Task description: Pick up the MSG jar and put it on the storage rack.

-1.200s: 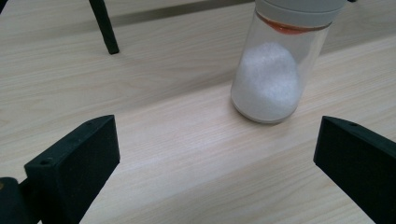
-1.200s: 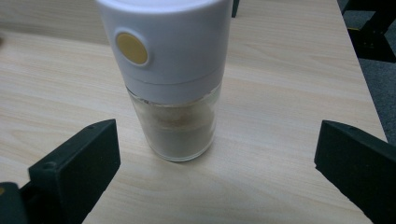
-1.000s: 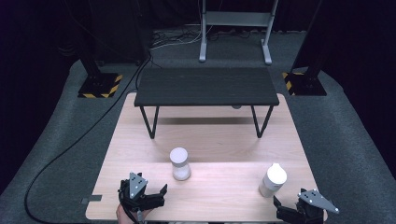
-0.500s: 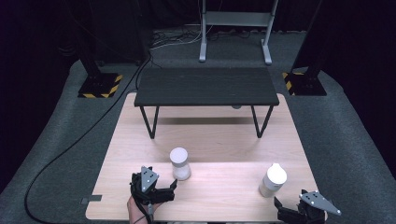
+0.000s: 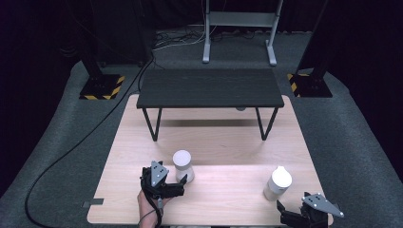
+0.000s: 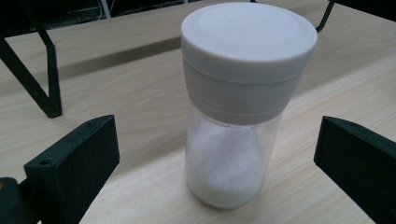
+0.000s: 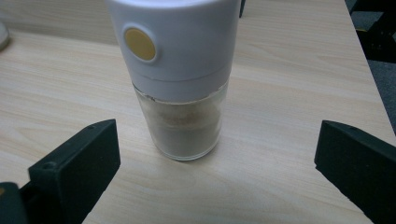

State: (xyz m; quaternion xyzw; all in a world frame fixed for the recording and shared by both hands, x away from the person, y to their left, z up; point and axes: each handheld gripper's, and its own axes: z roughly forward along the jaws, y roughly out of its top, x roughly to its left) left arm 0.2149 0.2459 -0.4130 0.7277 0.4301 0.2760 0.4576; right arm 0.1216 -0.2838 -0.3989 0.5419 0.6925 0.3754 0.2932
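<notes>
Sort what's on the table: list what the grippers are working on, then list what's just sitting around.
In hand:
salt shaker, between the open jaws of the left gripper
grinder jar, before the open right gripper

Lying about:
black bench
floor cable

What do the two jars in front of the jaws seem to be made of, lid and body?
Salt jar: the clear body is probably plastic or glass, since white grains show through; the matte grey-white lid looks like moulded plastic, with a seam ring. Second jar: the clear, slightly glossy body could be glass, holding brownish powder; its smooth white top looks plastic, with a round yellow button.
</notes>
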